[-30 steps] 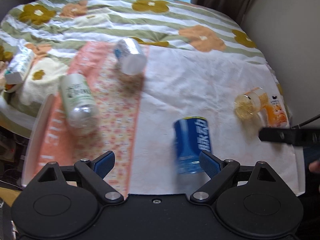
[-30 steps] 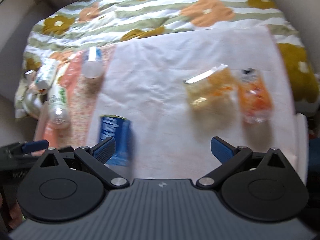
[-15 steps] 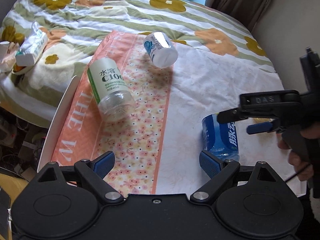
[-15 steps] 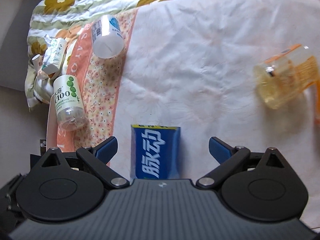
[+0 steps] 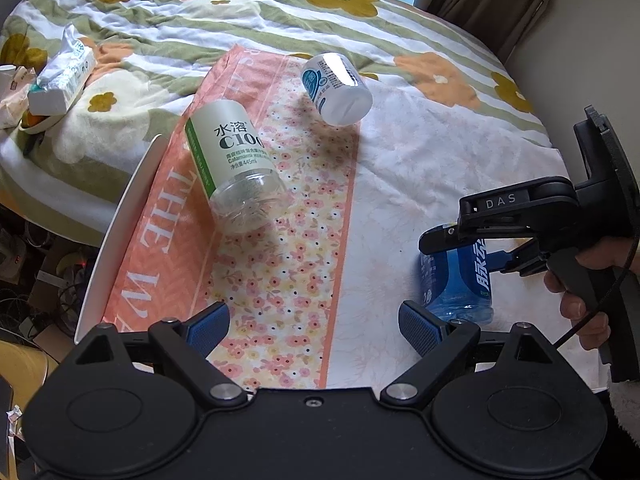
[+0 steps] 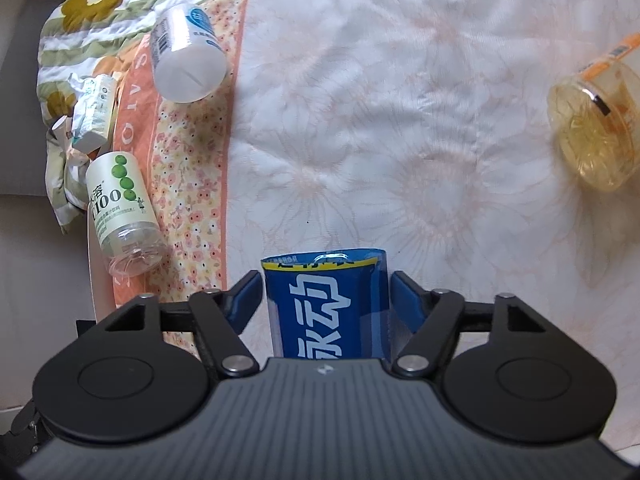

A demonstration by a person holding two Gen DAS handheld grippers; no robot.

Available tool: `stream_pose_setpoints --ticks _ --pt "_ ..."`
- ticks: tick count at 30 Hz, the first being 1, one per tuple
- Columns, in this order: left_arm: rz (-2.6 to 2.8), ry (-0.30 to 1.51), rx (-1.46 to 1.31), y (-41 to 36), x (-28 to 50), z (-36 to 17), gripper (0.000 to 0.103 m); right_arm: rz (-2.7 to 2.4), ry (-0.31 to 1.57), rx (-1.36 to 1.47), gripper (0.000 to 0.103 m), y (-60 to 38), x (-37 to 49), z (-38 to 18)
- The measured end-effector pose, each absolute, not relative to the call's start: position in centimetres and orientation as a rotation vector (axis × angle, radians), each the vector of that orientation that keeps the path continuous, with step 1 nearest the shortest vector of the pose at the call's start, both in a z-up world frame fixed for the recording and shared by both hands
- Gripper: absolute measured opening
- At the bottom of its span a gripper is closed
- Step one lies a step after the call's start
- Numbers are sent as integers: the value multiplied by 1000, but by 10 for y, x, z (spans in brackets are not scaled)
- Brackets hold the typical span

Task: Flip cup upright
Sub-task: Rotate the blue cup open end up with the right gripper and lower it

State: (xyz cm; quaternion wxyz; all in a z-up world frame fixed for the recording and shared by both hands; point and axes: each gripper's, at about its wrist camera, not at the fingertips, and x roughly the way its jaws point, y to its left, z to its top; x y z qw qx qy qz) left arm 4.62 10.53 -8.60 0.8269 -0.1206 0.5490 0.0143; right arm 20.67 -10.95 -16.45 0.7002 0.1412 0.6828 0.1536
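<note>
A blue cup cut from a bottle, with white lettering, lies on its side on the white cloth; it also shows in the left wrist view. My right gripper has its two blue pads closed in on the cup's sides, touching it or nearly so; it shows from the side in the left wrist view. My left gripper is open and empty, low over the flowered cloth, left of the blue cup.
A green-and-white C100 cup and a white-and-blue cup lie on their sides on the orange flowered cloth. A yellow-orange cup lies at right. A tissue pack sits on the quilt at left. A white tray rim runs along the left.
My right gripper moved down and forward over the blue cup and its jaws narrowed around it. My left gripper drew closer and lower over the flowered cloth.
</note>
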Motion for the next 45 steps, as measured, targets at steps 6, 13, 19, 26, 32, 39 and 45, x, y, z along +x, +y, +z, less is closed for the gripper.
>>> stream_pose_setpoints --ticks 6,13,19,26,32,39,45 --pt "25 1174 -259 106 47 -88 94 351 1505 311 79 -110 206 -162" --pt "22 1168 -255 106 48 -86 94 381 1351 254 78 -106 198 -134" --pt "16 1173 -250 104 49 -87 94 430 1146 144 78 -94 182 -115" --pt "6 1193 -236 99 49 -94 94 464 934 37 78 -86 162 -119" --pt "3 1210 -224 95 48 -98 94 492 848 21 78 -91 149 -128" --pt "-2 1211 -216 91 48 -97 94 504 847 2 78 -97 133 -129" --pt "-6 1215 -208 85 47 -99 94 530 813 -8 78 -103 116 -133"
